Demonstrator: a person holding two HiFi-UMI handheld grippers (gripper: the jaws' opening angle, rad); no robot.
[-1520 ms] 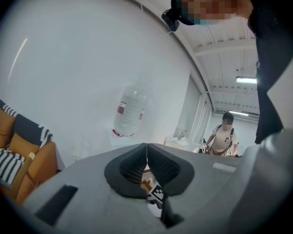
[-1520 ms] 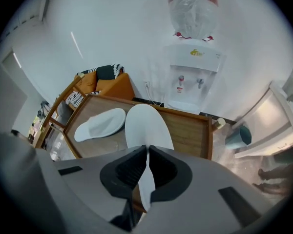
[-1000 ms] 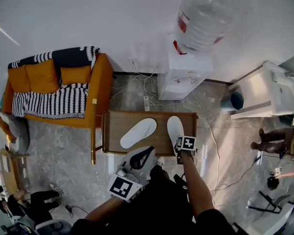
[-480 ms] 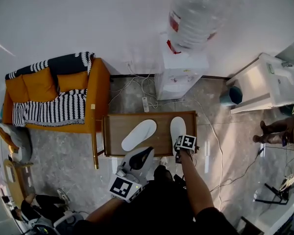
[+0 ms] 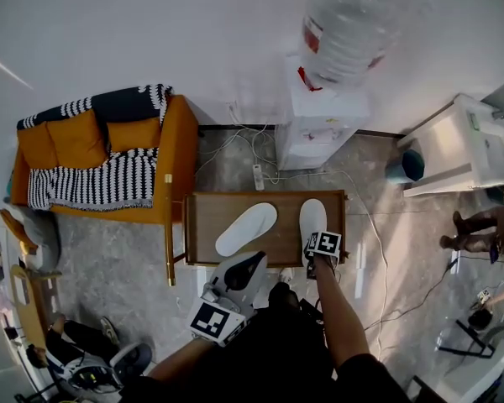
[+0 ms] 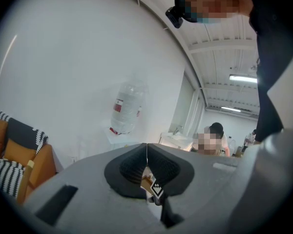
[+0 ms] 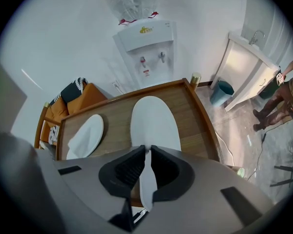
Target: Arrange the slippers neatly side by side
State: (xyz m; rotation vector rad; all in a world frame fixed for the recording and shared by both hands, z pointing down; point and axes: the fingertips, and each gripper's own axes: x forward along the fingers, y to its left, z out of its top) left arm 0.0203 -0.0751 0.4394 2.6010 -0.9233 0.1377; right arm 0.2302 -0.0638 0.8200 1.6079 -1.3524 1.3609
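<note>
Two white slippers lie on a low wooden table [image 5: 206, 212]. The left slipper [image 5: 246, 229] [image 7: 86, 136] lies slanted, toe toward the far right. The right slipper [image 5: 312, 218] [image 7: 155, 121] points straight away from me near the table's right edge. My right gripper [image 5: 319, 257] [image 7: 147, 152] points steeply down at the table's front edge, shut on that slipper's heel rim. My left gripper [image 5: 250, 263] [image 6: 147, 152] hovers in front of the table, roughly level, its jaws shut with nothing between them.
Behind the table stands a white water dispenser [image 5: 323, 128] with cables [image 5: 256, 162] on the floor beside it. An orange sofa [image 5: 101, 154] is left of the table. A white sink cabinet [image 5: 466, 154], a blue bin [image 5: 403, 170] and a person [image 5: 479, 225] are at the right.
The head view has shifted slightly. Both grippers and both slippers keep their places relative to the table.
</note>
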